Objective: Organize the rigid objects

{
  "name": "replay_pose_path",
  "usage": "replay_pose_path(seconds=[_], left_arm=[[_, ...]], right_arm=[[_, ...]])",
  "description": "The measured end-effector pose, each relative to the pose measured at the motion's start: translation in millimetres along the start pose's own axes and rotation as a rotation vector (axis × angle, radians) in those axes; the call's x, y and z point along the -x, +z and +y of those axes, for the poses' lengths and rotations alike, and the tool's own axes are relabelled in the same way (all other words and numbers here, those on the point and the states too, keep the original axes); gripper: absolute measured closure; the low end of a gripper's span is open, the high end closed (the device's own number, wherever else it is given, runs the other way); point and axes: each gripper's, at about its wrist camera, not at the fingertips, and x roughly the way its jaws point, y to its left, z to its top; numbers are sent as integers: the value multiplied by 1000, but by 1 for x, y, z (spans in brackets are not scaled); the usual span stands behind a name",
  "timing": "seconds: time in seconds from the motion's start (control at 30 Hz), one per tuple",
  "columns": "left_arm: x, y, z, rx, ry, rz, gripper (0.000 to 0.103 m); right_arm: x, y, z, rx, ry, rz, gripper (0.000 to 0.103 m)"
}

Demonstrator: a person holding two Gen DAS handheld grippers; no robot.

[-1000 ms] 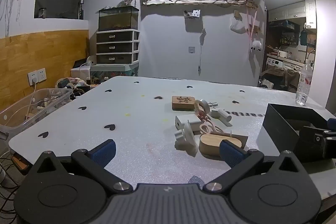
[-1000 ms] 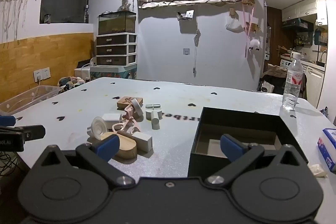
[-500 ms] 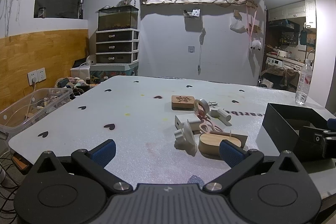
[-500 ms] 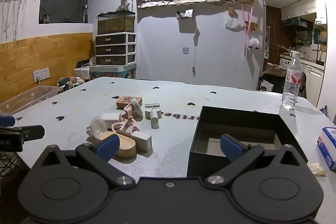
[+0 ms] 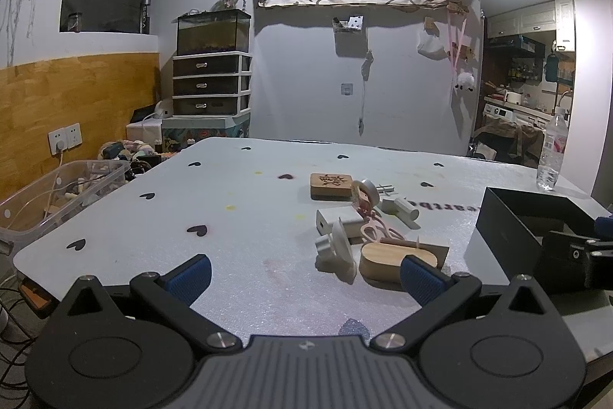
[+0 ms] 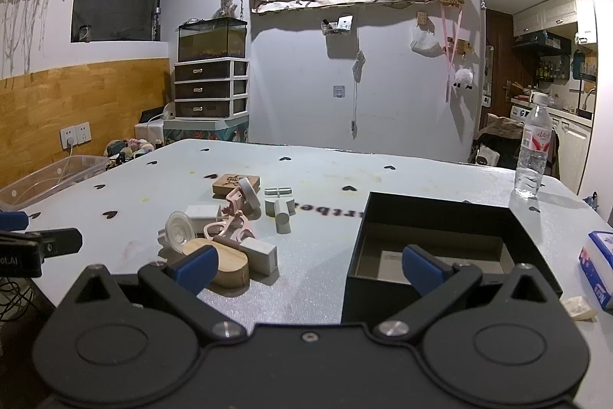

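- Left claw [image 5: 304,274] is spread wide and empty, low at the counter [image 5: 237,209] edge, squared up to the pile.
- The pile of wooden and grey pieces [image 6: 226,240] lies loose mid-counter, unsorted, just left of the box.
- The black box [image 6: 436,240] sits open-topped, likely the destination.
- Right claw [image 6: 308,266] is also wide and empty, straddling pile and box.

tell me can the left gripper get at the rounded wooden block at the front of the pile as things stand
Probably yes. The left gripper is open and empty, and the rounded wooden block lies at the near edge of the pile just ahead of its right finger, with bare table between. The white disc piece crowds the block's left side.
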Motion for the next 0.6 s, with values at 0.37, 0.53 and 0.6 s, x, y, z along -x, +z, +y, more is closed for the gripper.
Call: replay_pose_path(seconds=[0.37, 0.53, 0.6], left_arm=[[3, 1, 0, -5, -5, -1, 0], [3, 1, 0, -5, -5, -1, 0], [3, 1, -1, -5, -5, -1, 0]], right_arm=[[0, 0, 0, -1, 0, 1, 0], [-1, 0, 0, -1, 0, 2, 0], [-1, 0, 0, -1, 0, 2, 0]])
